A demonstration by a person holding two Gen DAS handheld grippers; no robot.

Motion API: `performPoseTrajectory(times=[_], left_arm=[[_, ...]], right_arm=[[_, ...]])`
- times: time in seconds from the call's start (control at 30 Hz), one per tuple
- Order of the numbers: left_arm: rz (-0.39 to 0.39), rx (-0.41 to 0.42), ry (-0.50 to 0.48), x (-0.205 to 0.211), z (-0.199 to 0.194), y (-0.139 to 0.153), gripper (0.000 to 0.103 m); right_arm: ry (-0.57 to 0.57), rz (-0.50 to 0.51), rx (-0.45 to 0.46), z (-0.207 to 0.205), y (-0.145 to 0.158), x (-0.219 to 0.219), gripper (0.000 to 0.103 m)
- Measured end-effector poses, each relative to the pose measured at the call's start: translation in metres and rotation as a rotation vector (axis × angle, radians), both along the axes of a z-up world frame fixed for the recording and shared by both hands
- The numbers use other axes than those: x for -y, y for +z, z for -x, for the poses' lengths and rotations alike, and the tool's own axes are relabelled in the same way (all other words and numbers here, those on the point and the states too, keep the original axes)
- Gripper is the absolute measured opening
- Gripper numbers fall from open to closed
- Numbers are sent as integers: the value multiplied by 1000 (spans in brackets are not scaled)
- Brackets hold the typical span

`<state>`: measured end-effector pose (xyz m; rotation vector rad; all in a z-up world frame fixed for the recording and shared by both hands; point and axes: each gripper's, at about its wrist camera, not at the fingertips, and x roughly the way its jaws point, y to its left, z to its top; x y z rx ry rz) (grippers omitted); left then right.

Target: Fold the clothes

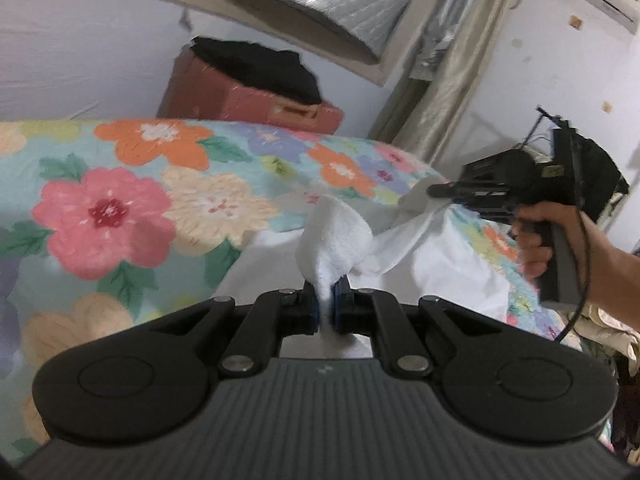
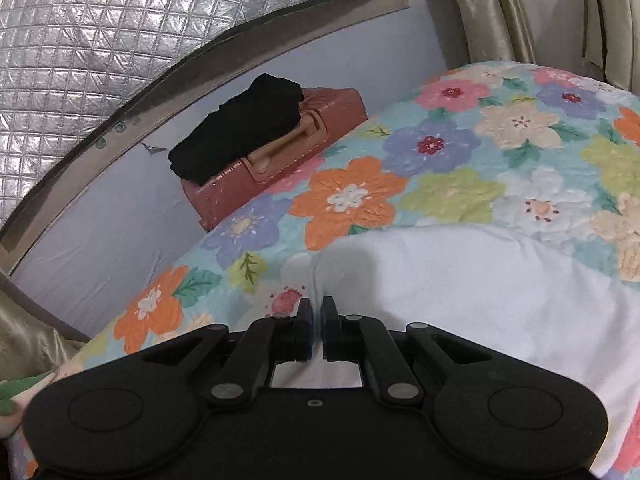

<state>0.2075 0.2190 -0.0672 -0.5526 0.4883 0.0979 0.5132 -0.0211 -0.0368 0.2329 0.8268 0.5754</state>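
A white garment [image 1: 440,252] lies on the flowered bedspread [image 1: 120,184]. My left gripper [image 1: 325,300] is shut on a bunched fold of the white garment, which sticks up between its fingers. My right gripper [image 1: 436,191], held in a hand, shows at the right of the left wrist view, pinching another edge of the cloth. In the right wrist view my right gripper [image 2: 317,312] is shut on the edge of the white garment [image 2: 460,280], which spreads to the right over the bedspread [image 2: 440,168].
A reddish-brown suitcase [image 2: 280,152] with folded black clothing [image 2: 240,128] on top lies at the far side of the bed against the wall. A silver quilted window cover [image 2: 80,40] and beige curtains [image 1: 448,80] stand behind. More clothes [image 1: 600,328] lie at the right.
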Motion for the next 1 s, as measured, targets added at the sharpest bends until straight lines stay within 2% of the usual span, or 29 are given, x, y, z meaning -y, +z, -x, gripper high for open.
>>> performPoseTrajectory(times=[0.07,0.17,0.23,0.27,0.37,0.43,0.53,0.63,0.7,0.77,0.83,0.9,1.0], left_arm=[[54,-44,52,-14,-2,-11,7],[243,-142,110,-42,-5,-40,7],[295,-175,131,-50,-7,-51,7],[289,-171,130,-48,-7,-49,7],[239,-139,114,-40,-7,-39,7],[178,-109,93,-33,-6,-27,7],[152,-139,104,-35,-9,-28,9],[114,-224,202,-46,-7,-35,9],[142,-196,214,-56,-1,-31,9],[164,-175,203,-61,1,-28,9],[120,-200,195,-56,-3,-28,9],[124,-237,169,-52,-9,-33,9],[165,-262,149,-50,-11,-41,9]], right_arm=[[-17,-17,-10,-1,-1,3,11],[-10,-10,-18,3,-3,3,11],[-7,14,-26,7,-6,1,13],[-15,31,-22,9,-8,1,15],[-60,100,28,16,-9,3,33],[-76,112,11,18,-11,7,34],[-46,147,-20,25,-12,11,34],[83,271,-19,46,-16,6,34],[183,365,-7,66,-19,2,34],[285,468,82,100,-19,-4,34],[377,558,168,135,-19,-9,34],[433,570,172,165,-21,-10,34],[465,497,99,193,-24,-7,34]])
